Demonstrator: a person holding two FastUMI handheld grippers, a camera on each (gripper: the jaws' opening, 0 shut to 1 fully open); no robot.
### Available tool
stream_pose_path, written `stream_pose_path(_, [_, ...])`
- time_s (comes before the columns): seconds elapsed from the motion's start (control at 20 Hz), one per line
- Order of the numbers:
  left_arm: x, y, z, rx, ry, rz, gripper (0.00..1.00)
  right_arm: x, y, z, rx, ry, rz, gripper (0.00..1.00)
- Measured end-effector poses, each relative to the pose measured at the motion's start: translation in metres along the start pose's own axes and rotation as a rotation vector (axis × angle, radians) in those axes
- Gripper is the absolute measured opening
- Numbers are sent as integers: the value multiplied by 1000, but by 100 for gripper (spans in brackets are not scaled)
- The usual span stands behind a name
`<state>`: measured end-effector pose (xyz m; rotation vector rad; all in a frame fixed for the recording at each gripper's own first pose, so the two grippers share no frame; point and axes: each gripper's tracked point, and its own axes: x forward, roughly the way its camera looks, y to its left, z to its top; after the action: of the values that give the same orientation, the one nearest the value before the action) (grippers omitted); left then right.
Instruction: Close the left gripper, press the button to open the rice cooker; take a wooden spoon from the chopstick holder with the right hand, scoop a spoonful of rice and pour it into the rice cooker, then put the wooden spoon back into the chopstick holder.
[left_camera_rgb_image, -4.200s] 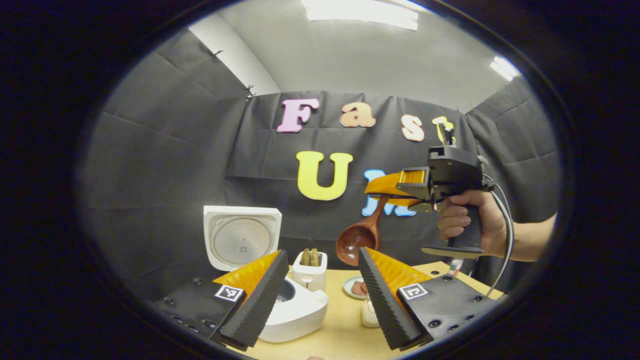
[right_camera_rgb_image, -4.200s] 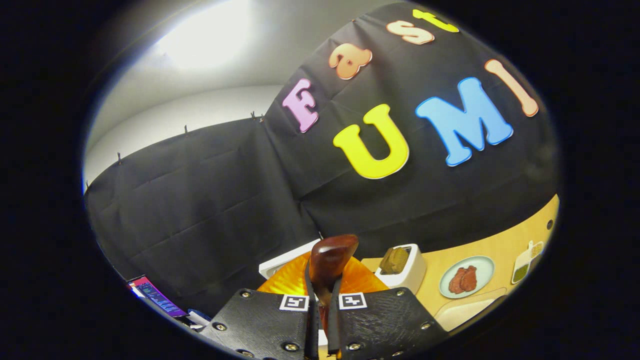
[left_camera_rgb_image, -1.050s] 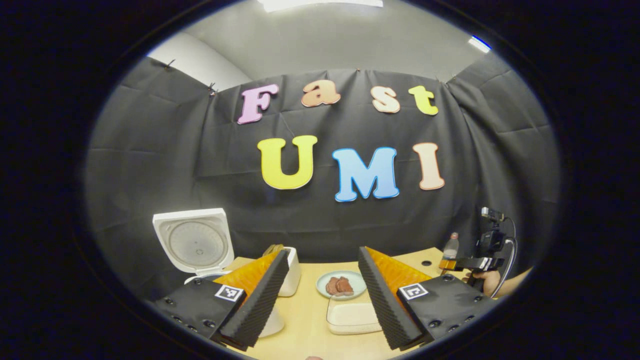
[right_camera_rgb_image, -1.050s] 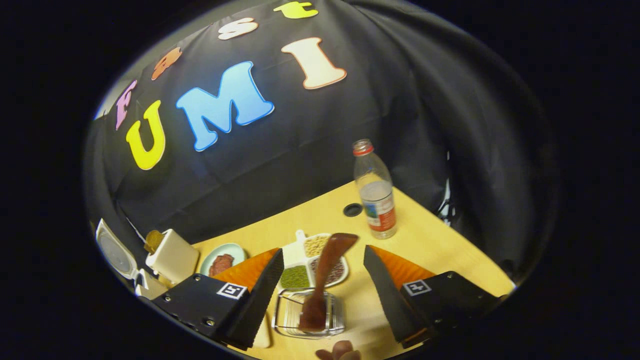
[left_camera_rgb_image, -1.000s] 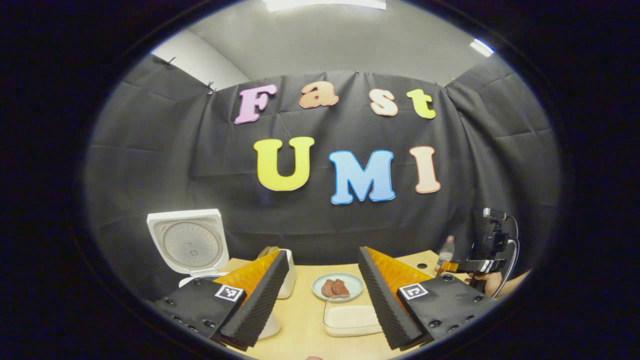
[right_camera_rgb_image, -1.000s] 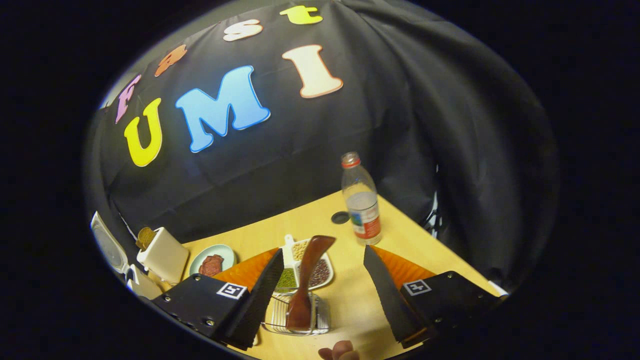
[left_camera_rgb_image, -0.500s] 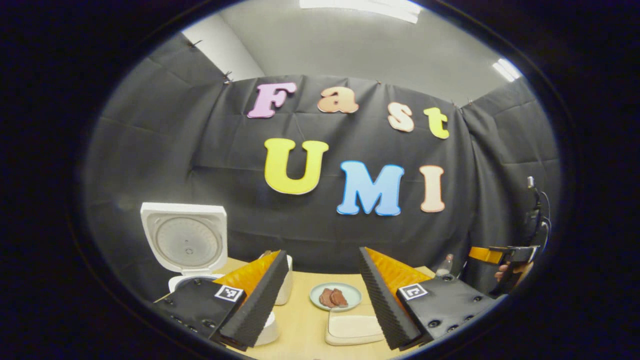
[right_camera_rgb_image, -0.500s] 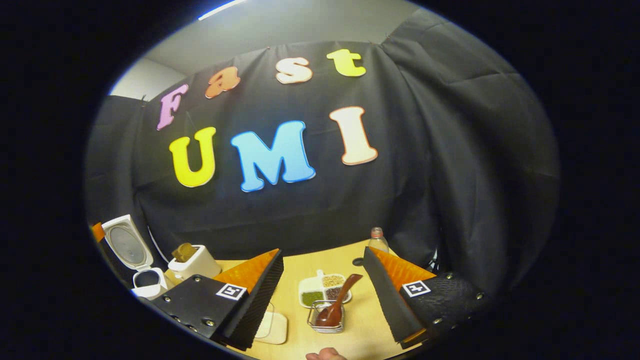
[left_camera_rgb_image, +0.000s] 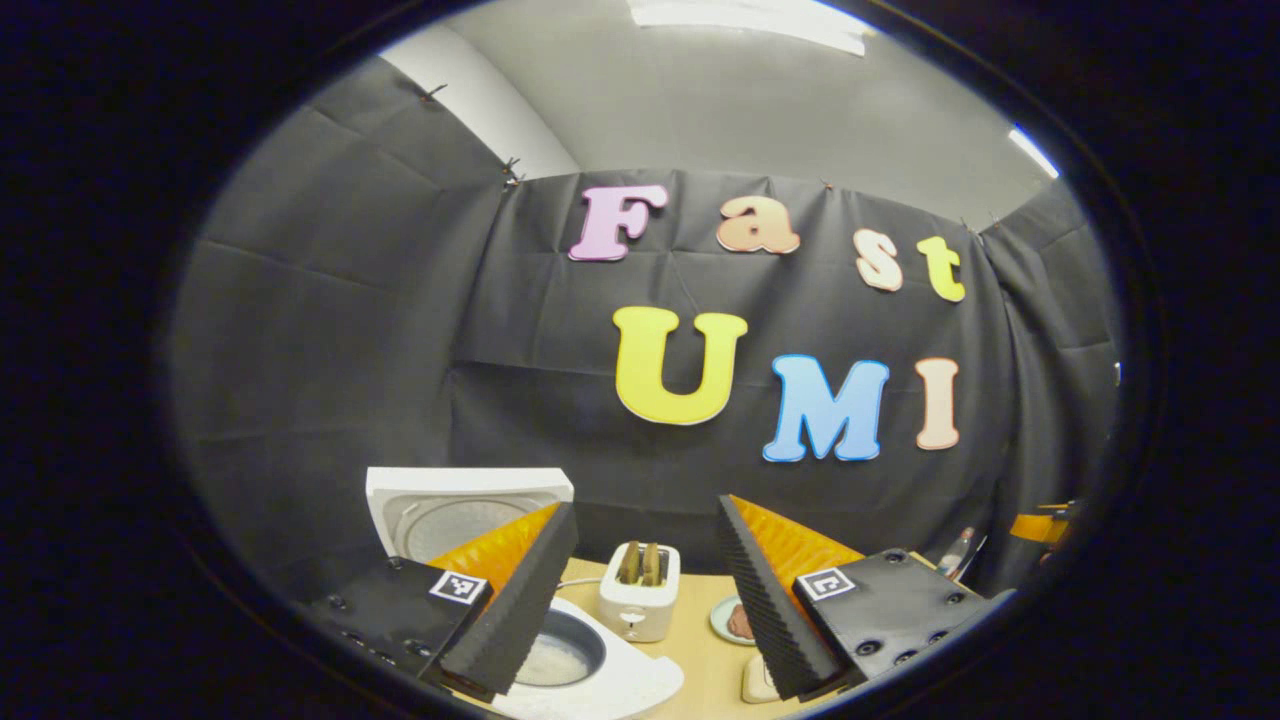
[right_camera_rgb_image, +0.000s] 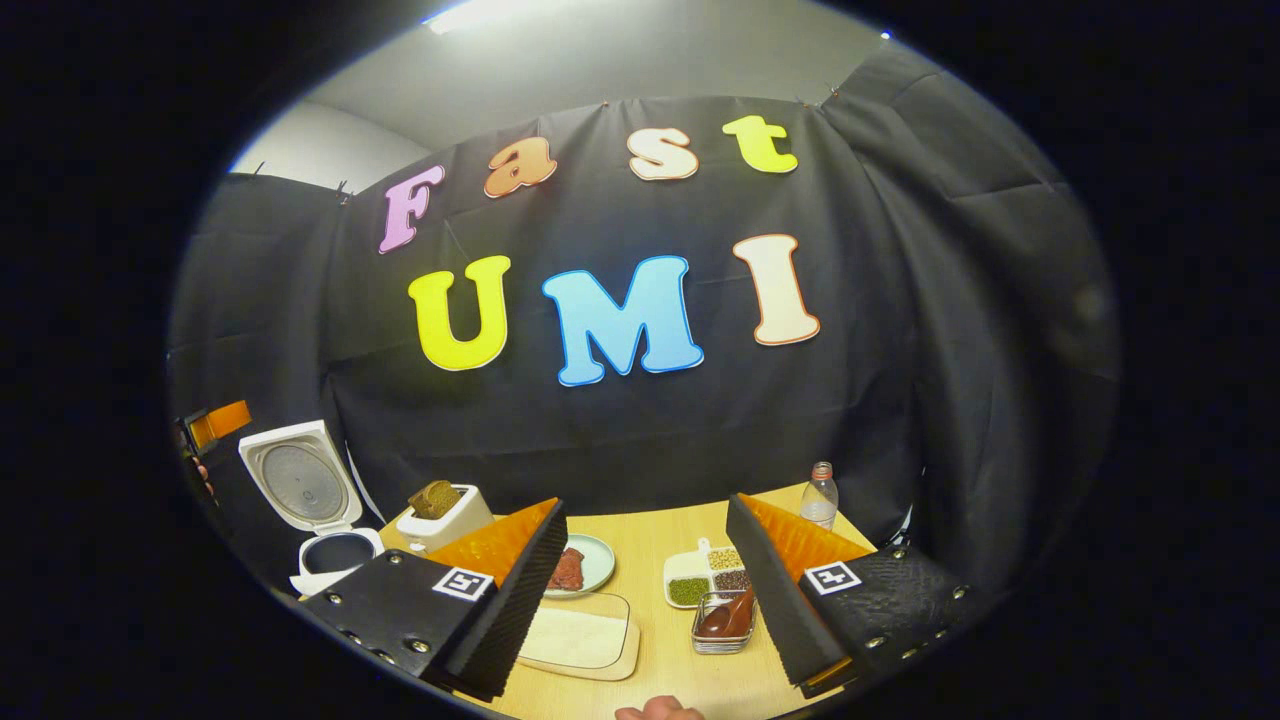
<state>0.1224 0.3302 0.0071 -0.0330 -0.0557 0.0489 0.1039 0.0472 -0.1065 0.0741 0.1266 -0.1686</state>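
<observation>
- Now that the right gripper (right_camera_rgb_image: 645, 600) has backed up off the table w/ fingers spread wide and nothing between them, the wooden spoon (right_camera_rgb_image: 728, 617) lies in the clear holder (right_camera_rgb_image: 722, 632), no longer in its grip as it was a few sec ago.
- Left gripper (left_camera_rgb_image: 645, 600) likewise spread, empty, swung back toward the rice cooker (left_camera_rgb_image: 590, 665); lid (left_camera_rgb_image: 450, 500) up, pale rice visible in the pot.
- Judging by that: scoop, pour and return all look done; task prob. finished, both hands pulling away.
- On the wood table (right_camera_rgb_image: 650, 560): toaster (right_camera_rgb_image: 445, 515) beside the cooker, plate of meat (right_camera_rgb_image: 578, 566), pale board (right_camera_rgb_image: 580, 640), divided dish of beans (right_camera_rgb_image: 705, 578), bottle (right_camera_rgb_image: 819, 496) at the far corner.
- Black cloth walls all round, ceiling lights above.
</observation>
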Motion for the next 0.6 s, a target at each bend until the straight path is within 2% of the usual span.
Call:
stream_pose_path(0.4, [84,93,40,9,-13,122,98,0,2,-5,-10,23,-23,97])
stream_pose_path(0.6, [126,134,21,57,38,187,97,3,-6,-8,-38,41,-41,98])
